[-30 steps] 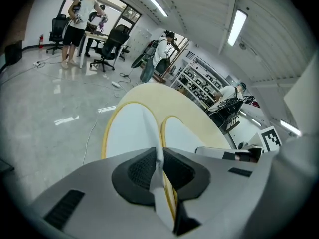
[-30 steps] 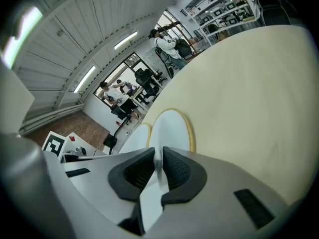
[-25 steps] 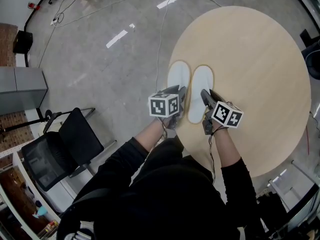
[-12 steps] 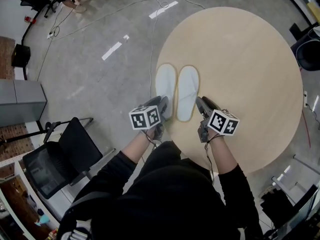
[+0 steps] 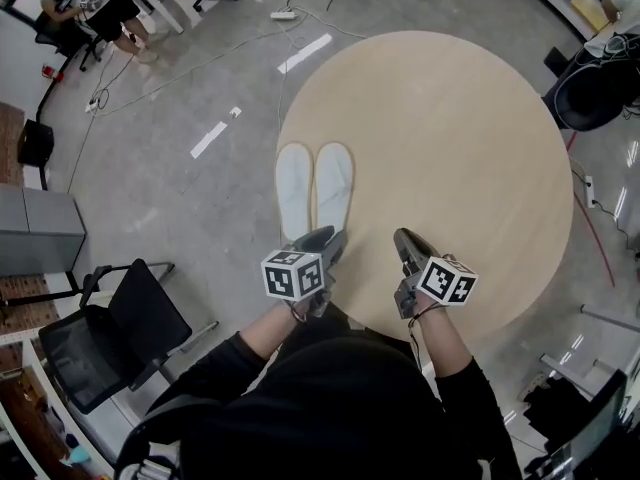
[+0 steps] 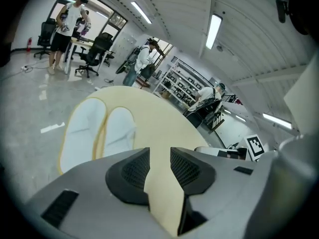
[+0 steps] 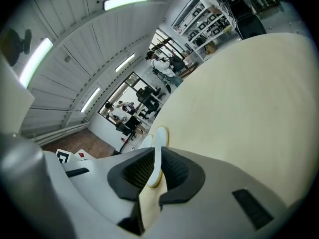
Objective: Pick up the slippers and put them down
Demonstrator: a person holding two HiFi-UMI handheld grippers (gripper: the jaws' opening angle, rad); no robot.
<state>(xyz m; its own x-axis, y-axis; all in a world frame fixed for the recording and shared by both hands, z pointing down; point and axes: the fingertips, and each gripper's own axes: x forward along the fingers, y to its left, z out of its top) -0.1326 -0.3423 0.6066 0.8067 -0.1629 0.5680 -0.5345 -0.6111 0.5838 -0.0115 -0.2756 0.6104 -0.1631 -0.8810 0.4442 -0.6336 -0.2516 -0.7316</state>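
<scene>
White slippers (image 5: 333, 183) on round table (image 5: 450, 138)

Your own torso (image 5: 340, 408) covers the near rim of the desk (image 5: 470, 168) in the head view. In the view from the left tool (image 6: 159, 159), whose jaws have just been opening with nothing between them, its grey body hides the heel ends of the slippers (image 6: 97, 128). From the right tool (image 7: 157, 166), jaws just closing on nothing, you see the slippers only edge-on, a sliver in the narrow gap. The people (image 7: 119, 111) in the far room are too small to tell apart.
</scene>
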